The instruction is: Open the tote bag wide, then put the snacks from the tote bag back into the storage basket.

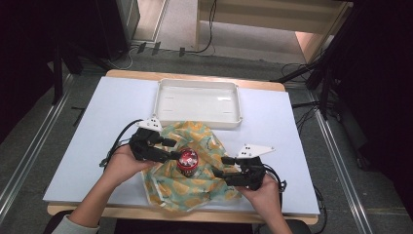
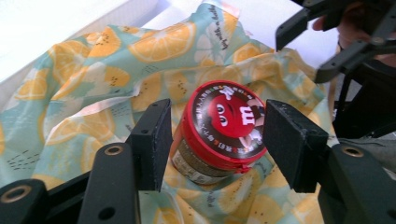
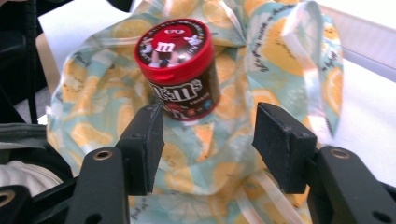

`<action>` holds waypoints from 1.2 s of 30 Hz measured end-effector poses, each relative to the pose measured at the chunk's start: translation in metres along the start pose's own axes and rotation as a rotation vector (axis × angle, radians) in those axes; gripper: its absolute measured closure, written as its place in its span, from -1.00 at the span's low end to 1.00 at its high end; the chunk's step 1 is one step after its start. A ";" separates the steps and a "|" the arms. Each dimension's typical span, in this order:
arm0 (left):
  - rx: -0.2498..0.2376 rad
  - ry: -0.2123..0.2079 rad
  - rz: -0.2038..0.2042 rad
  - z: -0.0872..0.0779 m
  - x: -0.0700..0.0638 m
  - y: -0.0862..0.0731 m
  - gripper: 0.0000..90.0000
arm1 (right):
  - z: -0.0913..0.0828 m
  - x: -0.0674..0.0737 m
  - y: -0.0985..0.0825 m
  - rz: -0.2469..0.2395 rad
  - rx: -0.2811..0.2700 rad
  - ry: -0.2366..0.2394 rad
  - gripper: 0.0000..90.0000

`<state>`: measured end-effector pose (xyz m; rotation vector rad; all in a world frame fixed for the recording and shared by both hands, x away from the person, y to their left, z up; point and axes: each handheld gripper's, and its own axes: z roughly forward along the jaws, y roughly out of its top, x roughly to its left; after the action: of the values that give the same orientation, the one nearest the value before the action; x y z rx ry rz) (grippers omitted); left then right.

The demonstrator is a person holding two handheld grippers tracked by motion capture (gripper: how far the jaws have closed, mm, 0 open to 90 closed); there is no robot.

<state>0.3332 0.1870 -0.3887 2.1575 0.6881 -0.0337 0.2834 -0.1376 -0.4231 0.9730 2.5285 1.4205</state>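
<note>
A small jar with a red lid (image 1: 187, 161) stands upright on a crumpled orange-slice print cloth (image 1: 195, 187) near the table's front. My left gripper (image 1: 173, 149) sits just left of the jar, open. In the left gripper view the jar (image 2: 224, 123) stands between the two pads, and I see a thin gap at each side. My right gripper (image 1: 221, 165) is to the jar's right, also open. In the right gripper view the jar (image 3: 180, 65) stands beyond the pads, with only cloth (image 3: 280, 51) under my gripper (image 3: 209, 126).
A white tray (image 1: 160, 97) lies at the back of the pale table top (image 1: 97, 146), just behind the cloth. The other hand's gripper (image 2: 327, 42) shows at the top right of the left gripper view. Cables trail on the floor around the table.
</note>
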 end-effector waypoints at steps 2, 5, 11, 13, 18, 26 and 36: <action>0.001 0.000 -0.005 0.000 -0.001 -0.002 -0.09 | -0.001 -0.003 -0.001 0.002 0.005 0.000 0.07; 0.020 0.005 -0.011 0.001 -0.001 -0.004 -0.06 | -0.002 -0.008 -0.003 -0.008 0.012 -0.028 0.09; 0.024 -0.013 -0.007 0.003 -0.002 -0.008 -0.10 | -0.008 -0.018 -0.006 0.029 -0.007 -0.035 0.07; 0.028 -0.016 -0.003 0.004 -0.002 -0.010 -0.16 | -0.010 -0.020 -0.006 0.034 -0.011 -0.037 0.06; 0.033 -0.020 0.012 0.008 -0.004 -0.014 -0.29 | -0.009 -0.024 -0.007 0.051 -0.011 -0.040 0.05; 0.023 -0.019 0.019 0.013 -0.007 -0.017 -0.48 | -0.009 -0.029 -0.008 0.066 -0.010 -0.054 0.04; 0.016 -0.033 0.021 0.026 -0.005 -0.022 -0.66 | -0.008 -0.030 -0.009 0.074 -0.005 -0.057 0.04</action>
<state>0.3238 0.1757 -0.4198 2.1744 0.6480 -0.0634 0.3004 -0.1639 -0.4323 1.1007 2.4717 1.3963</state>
